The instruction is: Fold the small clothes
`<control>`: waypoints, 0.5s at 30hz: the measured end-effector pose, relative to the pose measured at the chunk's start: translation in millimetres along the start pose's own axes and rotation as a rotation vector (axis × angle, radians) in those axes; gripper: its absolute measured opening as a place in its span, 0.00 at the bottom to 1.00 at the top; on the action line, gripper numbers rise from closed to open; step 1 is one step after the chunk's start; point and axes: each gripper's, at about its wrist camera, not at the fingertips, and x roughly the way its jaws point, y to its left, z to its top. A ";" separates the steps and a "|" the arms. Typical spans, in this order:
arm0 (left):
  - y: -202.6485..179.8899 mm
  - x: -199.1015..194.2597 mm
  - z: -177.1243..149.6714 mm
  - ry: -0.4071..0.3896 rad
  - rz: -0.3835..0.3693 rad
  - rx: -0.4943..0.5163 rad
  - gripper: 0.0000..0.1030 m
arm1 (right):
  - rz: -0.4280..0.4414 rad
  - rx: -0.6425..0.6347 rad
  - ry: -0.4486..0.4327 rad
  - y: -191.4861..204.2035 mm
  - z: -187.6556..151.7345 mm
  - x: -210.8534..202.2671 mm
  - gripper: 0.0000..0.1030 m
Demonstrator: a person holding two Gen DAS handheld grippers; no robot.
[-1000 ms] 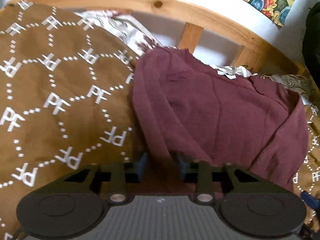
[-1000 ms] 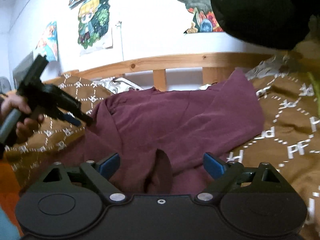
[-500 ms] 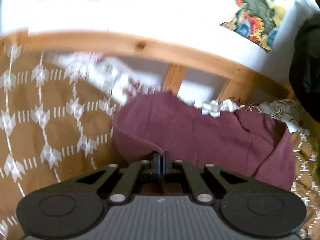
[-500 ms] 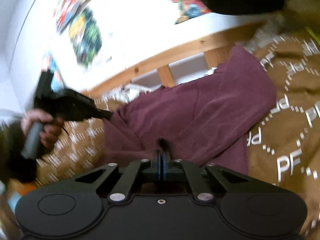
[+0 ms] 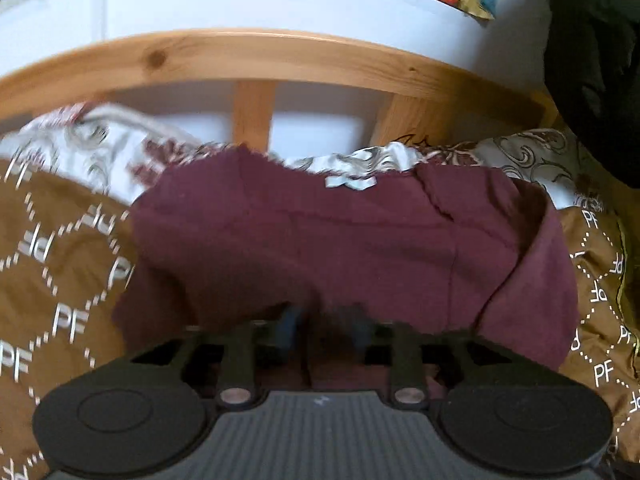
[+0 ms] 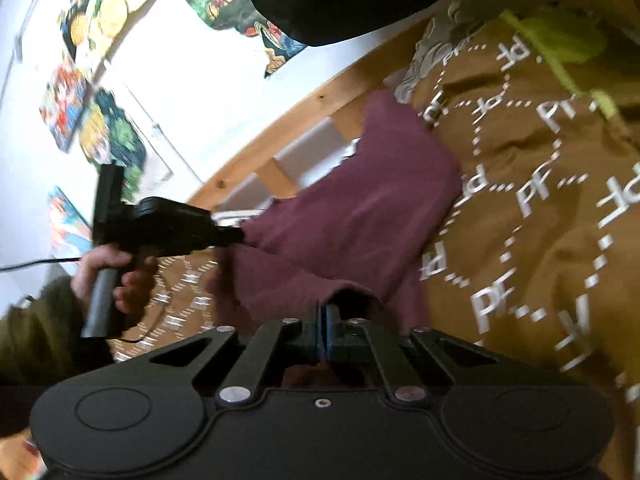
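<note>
The maroon shirt [image 5: 344, 240] lies bunched on the brown bedspread [image 5: 60, 280] near the bed's wooden headboard [image 5: 256, 56]. The left tool [image 5: 324, 324], pinched together half a second ago, now has its fingers apart over the near hem. The right tool [image 6: 323, 328] stays clamped on the shirt's edge, now tilted.

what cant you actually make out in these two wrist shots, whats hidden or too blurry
- Left wrist view: the maroon garment drapes over the left gripper; fingertips blurred, so any grip is unclear.
- Right wrist view: right gripper is shut on a fold; the cloth between its fingers is hidden.
- Garment type and far edge: bunched, unreadable.
- Right wrist view: blanket lettering and wall posters are motion-blurred.
</note>
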 end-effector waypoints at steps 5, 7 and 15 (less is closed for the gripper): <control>39.6 -31.3 -32.1 -0.090 0.029 0.029 0.74 | -0.051 -0.051 -0.010 -6.9 -2.4 10.0 0.28; 53.2 -41.0 -44.8 -0.102 0.077 0.083 0.80 | -0.052 -0.042 -0.011 -11.4 -5.6 14.2 0.40; 89.0 -22.1 -58.0 -0.073 0.166 0.111 0.80 | -0.043 -0.096 0.002 -5.9 -17.7 31.9 0.59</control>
